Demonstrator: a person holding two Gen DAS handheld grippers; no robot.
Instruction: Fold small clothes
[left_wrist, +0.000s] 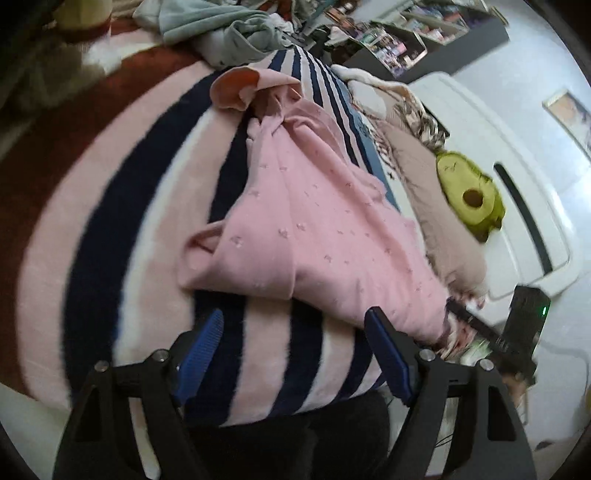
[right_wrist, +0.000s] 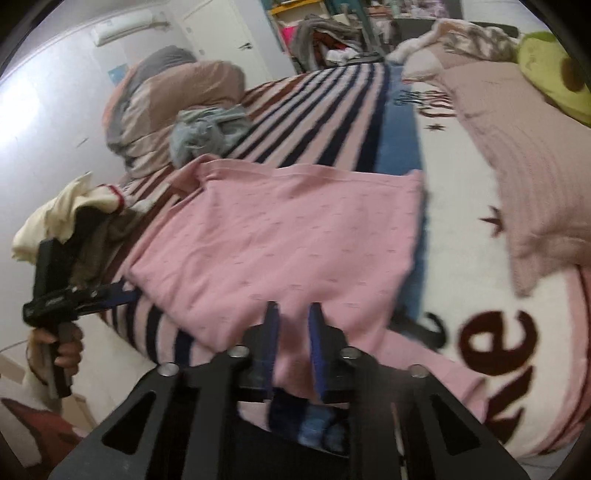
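A small pink garment (left_wrist: 314, 221) with tiny dots lies spread on the striped blanket (left_wrist: 155, 206); it also shows in the right wrist view (right_wrist: 280, 243). My left gripper (left_wrist: 295, 325) is open and empty, its blue pads just short of the garment's near edge. My right gripper (right_wrist: 293, 314) has its jaws narrowed around the garment's near edge, with pink cloth between the pads. The left gripper (right_wrist: 122, 295) also shows in the right wrist view, at the garment's left edge.
A heap of grey clothes (left_wrist: 229, 33) lies at the far end of the blanket, also in the right wrist view (right_wrist: 207, 129). A brown pillow (left_wrist: 439, 221) and a green avocado plush (left_wrist: 469, 195) lie to the right. A cream garment (right_wrist: 62, 214) lies at left.
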